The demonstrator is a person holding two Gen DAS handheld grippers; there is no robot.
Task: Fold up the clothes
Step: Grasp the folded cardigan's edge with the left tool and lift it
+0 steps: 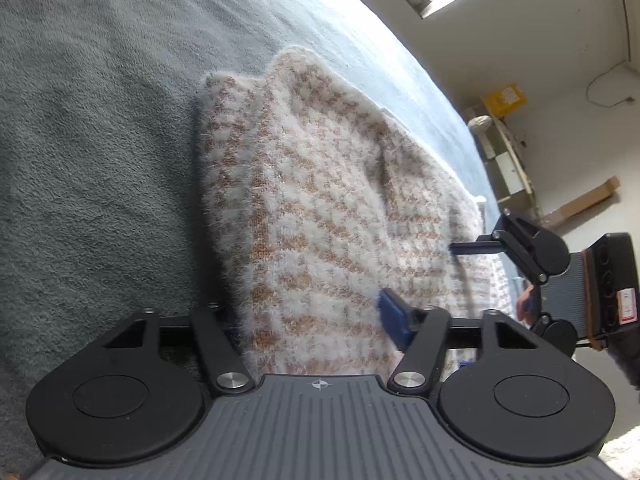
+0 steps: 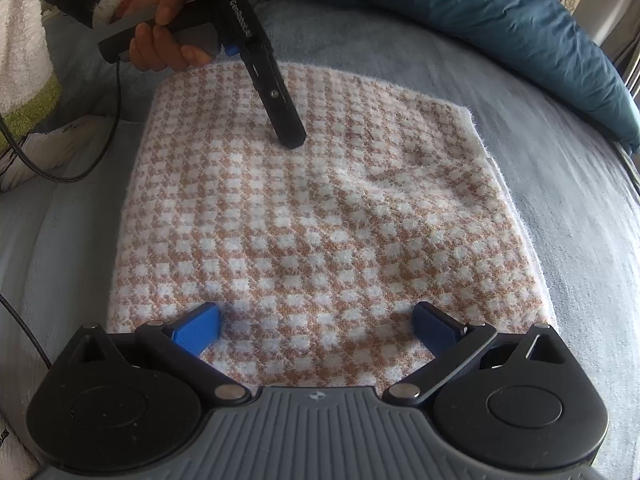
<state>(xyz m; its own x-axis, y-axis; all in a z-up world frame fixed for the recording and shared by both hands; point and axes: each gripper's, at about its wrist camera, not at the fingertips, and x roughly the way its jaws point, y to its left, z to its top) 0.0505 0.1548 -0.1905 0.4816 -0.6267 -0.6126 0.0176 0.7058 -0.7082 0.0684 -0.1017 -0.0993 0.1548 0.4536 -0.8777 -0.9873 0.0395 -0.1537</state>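
A fluffy cream-and-tan checked sweater [image 1: 320, 184] [image 2: 320, 208] lies folded in a rough square on the grey-blue bed cover [image 1: 100, 140] [image 2: 560, 184]. My left gripper [image 1: 312, 312] [image 2: 290, 136] reaches in at the sweater's far left part, rolled on its side. A thick fold of the sweater fills the gap between its jaws. Its blue right pad [image 1: 394, 320] shows its bare inner face, while fabric hides the other pad; I see no clear squeeze. My right gripper [image 2: 316, 328] hovers wide open over the sweater's near edge, nothing gripped between its blue pads [image 2: 196, 330].
A person's hand [image 2: 168, 44] holds the left gripper's handle, and a black cable [image 2: 80, 172] hangs from it. A dark teal duvet [image 2: 520, 20] lies along the far right of the bed. White and green cloth [image 2: 24, 60] is piled at the left. Shelves [image 1: 504, 152] stand beyond the bed.
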